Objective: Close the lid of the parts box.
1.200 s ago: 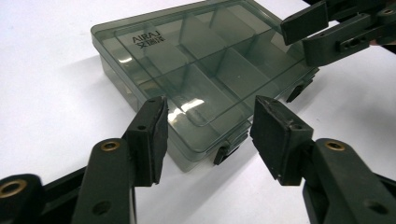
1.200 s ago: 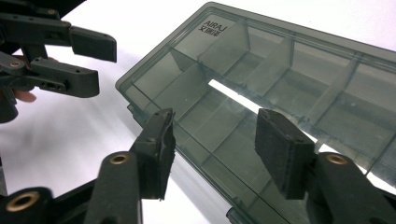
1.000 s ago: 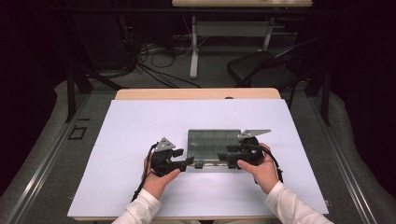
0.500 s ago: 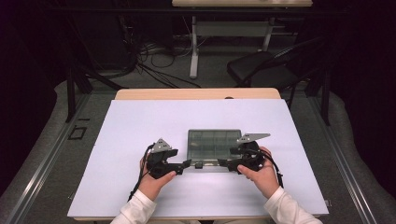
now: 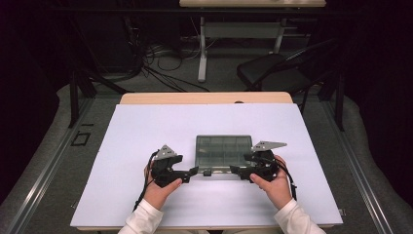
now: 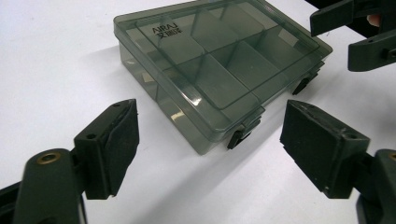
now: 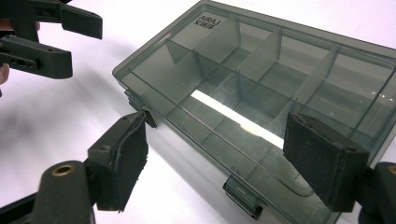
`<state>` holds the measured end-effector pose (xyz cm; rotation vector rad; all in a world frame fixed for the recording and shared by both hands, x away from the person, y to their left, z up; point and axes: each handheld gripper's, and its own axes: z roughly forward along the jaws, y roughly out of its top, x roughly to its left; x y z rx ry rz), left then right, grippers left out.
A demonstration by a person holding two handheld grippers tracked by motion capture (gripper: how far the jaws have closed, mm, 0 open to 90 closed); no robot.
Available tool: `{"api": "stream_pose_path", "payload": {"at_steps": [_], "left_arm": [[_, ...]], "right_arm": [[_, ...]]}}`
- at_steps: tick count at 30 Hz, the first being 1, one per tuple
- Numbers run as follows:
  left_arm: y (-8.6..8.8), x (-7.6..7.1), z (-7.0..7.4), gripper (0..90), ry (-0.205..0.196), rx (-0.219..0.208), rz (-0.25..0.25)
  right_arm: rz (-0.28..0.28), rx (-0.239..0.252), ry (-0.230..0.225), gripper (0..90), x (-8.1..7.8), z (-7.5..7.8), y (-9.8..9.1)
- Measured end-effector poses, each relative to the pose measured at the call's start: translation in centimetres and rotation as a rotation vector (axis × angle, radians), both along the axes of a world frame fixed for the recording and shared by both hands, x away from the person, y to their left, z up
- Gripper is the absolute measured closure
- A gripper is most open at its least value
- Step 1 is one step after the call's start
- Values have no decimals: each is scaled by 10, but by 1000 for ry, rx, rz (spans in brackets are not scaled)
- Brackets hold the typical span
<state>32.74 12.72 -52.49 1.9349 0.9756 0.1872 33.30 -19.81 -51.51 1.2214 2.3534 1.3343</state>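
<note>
Jaws: left gripper [image 5: 194,171] and right gripper [image 5: 234,170] both spread wide, just been opening, nothing clamped | closed compartment box [image 5: 223,150] flat on table [image 5: 146,131], 2 front latches facing grippers

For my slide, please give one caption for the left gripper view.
Open left gripper faces a closed, smoky compartment box on the white table.
</note>
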Motion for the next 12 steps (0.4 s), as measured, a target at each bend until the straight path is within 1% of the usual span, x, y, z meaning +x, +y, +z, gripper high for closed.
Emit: {"api": "stream_pose_path", "payload": {"at_steps": [3,7,8,10,12], "left_arm": [[1,-1,-2,173,3,-9,10],[3,-1,-4,161,0,-12,19],[4,-2,-4,160,3,-7,21],[5,-2,-5,157,2,-12,26],[7,-3,-6,155,5,-20,30]], "right_arm": [[-1,6,9,189,-1,-1,-1],[-9,-13,-4,176,-2,-3,-2],[-11,-14,0,167,-2,-3,-2],[-6,-11,-5,162,-3,-4,-1],[-5,2,-2,162,-4,-3,-2]]}}
